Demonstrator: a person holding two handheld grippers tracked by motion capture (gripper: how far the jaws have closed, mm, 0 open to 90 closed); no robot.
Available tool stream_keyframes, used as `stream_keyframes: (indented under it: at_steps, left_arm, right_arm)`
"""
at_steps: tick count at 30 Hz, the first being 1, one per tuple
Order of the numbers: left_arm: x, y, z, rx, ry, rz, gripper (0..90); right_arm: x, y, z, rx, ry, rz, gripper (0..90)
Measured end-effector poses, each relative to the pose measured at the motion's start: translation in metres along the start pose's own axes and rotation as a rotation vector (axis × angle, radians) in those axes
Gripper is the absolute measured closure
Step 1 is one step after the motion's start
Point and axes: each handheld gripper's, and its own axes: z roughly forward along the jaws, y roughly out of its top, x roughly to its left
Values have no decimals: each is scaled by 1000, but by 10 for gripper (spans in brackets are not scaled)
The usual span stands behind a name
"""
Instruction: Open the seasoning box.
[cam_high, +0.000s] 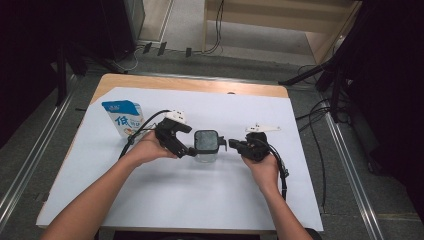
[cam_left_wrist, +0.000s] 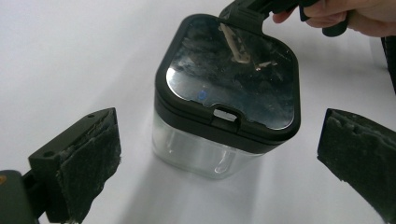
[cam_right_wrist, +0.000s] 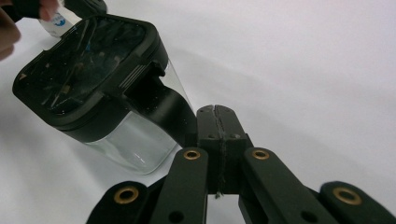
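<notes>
In the middle of the white sheet (cam_high: 200, 200) that covers the table (cam_high: 190, 84), seen from the high view, stands your clear container (cam_high: 206, 152) with its black lid (cam_high: 205, 141), upright between your two tools. Your left gripper (cam_high: 189, 150) sits just beside its left wall, and your right gripper (cam_high: 231, 145) reaches in at the side handle (cam_high: 221, 144) on its right. A blue and white carton (cam_high: 123, 118) stands well apart, toward the far left of the sheet.

In the left gripper view, your jaws are spread wide, one padded finger (cam_left_wrist: 88, 161) at the left and the other at the right, with the container (cam_left_wrist: 205, 154) between them and touched by neither. The glossy lid (cam_left_wrist: 232, 77) faces up, its latch toward you. Your other hand (cam_left_wrist: 348, 16) shows at the top right, beyond the lid.

In the right gripper view, your right gripper (cam_right_wrist: 215, 112) has its jaws pressed together. The container's black handle (cam_right_wrist: 166, 109) runs down to the fingertips, but you cannot tell whether they pinch it or just rest against it. The container (cam_right_wrist: 133, 144) leans left in this view, its lid (cam_right_wrist: 84, 60) toward the upper left.
</notes>
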Motion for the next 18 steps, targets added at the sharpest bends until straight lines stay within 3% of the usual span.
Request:
stream_keyframes:
  at_steps: [8, 18]
  left_arm:
    - [4, -2, 12, 19, -33, 9, 7]
    - [2, 2, 17, 20, -28, 41, 47]
  right_arm:
    - [5, -1, 4, 15, 5, -4, 900]
    - [4, -2, 4, 13, 6, -1, 900]
